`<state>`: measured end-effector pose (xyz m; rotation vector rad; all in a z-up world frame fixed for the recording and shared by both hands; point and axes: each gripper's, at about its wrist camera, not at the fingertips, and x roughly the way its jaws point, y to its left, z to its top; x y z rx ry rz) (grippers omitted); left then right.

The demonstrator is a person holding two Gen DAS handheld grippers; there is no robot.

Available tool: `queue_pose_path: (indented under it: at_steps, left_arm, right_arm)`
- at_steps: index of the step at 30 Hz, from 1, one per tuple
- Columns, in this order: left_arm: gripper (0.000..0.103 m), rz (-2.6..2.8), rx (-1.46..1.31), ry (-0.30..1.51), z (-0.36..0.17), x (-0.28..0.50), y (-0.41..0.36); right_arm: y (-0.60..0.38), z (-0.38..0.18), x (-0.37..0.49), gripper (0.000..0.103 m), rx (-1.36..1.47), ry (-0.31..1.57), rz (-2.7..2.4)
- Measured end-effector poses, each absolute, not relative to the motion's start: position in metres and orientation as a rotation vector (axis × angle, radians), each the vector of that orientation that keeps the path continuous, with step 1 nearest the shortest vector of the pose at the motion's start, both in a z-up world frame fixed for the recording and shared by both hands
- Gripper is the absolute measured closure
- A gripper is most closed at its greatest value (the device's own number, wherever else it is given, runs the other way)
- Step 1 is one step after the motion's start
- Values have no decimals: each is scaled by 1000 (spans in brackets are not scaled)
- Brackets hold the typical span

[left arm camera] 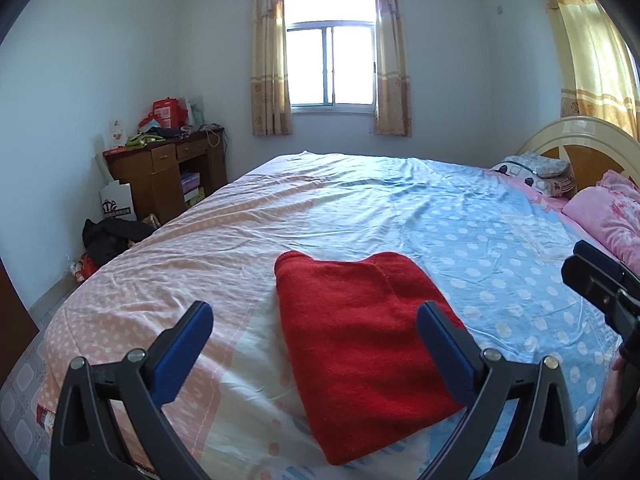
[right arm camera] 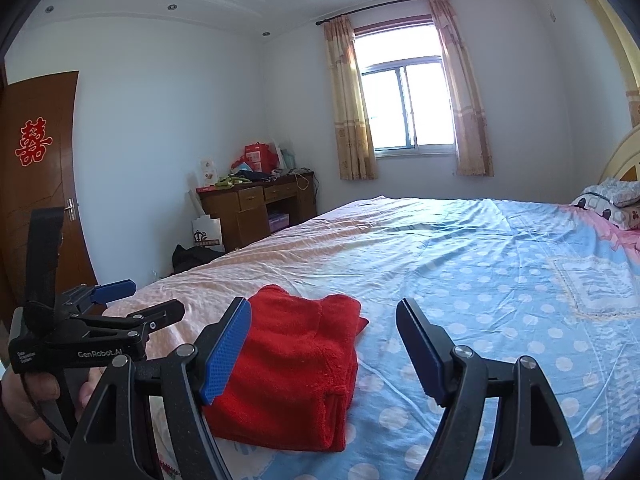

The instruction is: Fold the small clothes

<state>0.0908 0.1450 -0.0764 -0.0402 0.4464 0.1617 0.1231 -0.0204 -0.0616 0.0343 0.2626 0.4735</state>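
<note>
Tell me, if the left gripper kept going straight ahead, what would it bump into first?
Probably the folded red sweater. The left gripper is open and tilted down toward it on the bed, though the exact depth is unclear.

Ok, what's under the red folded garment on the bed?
The red folded garment lies on the dotted bedsheet, across its pink and blue halves. Whatever lies beneath the cloth itself is covered.

The near end of the red garment hides behind the right gripper's left finger. The hand holding that gripper is cut off at the right edge. The things on the far desk are too small to tell apart.
</note>
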Motion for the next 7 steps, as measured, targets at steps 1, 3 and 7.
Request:
queue_pose_path:
  at_steps: [1,3,7]
  left_arm:
    - [0,167,-36,444,-77,90,145]
    - [0,176,-28,430,-78,88,144]
    - [0,173,-6,416,-77,87,141]
  right_arm:
    - [-20,-62,123,27,34,264,475]
    - [-20,-63,123,27,31,267,475]
    - [-20,-64,124,27,34,275,477]
